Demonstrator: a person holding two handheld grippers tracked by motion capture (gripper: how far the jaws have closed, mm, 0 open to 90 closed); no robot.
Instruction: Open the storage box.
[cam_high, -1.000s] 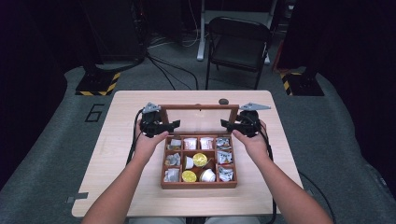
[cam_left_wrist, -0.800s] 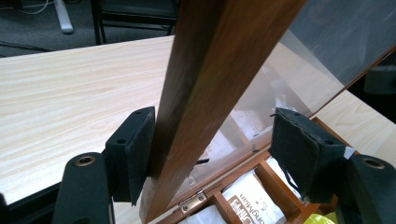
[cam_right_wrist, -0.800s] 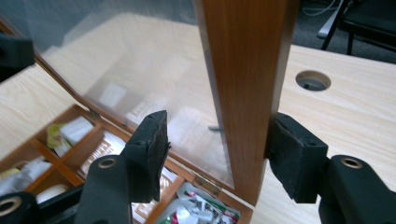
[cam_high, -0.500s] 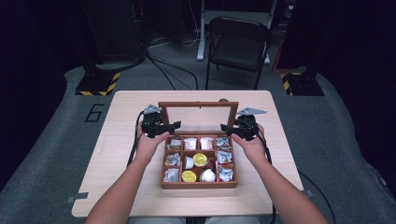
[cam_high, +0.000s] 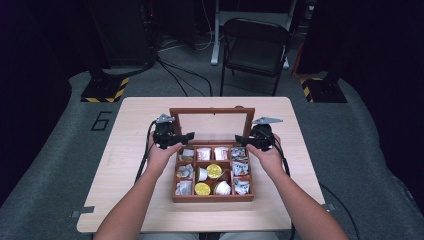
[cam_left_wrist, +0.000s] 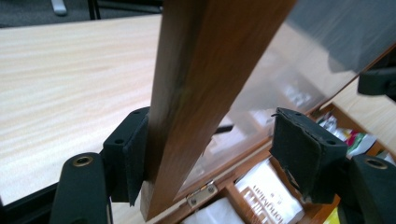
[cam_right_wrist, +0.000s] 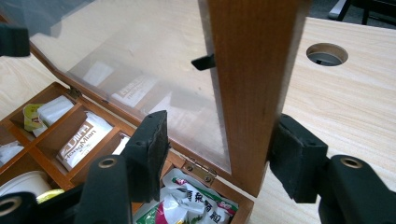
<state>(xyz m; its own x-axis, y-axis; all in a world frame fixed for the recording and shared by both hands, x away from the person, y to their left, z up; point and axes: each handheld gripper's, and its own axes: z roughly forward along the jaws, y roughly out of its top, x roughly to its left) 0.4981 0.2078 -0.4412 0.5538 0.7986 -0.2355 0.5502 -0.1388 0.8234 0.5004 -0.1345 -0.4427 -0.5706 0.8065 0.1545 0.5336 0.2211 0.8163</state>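
The lid (cam_high: 212, 111) stands open on the box (cam_high: 212, 198). The left gripper (cam_left_wrist: 219, 154) has its jaws half open around the lid's side edge, only one pad touching. The right gripper (cam_right_wrist: 219, 154) is the same, with free table (cam_high: 135, 120) outside both

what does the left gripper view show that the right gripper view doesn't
Left gripper view: the lid's left frame post stands between the left gripper's jaws, one pad against the wood, the other pad apart from it.

Right gripper view: a round hole in the table, a green and white printed packet in the corner compartment, and the lid's right frame post between the right gripper's jaws, one pad touching it.

Both: the raised clear-paned lid, a brass hinge, white sachets in the wooden box, and the light wood table.
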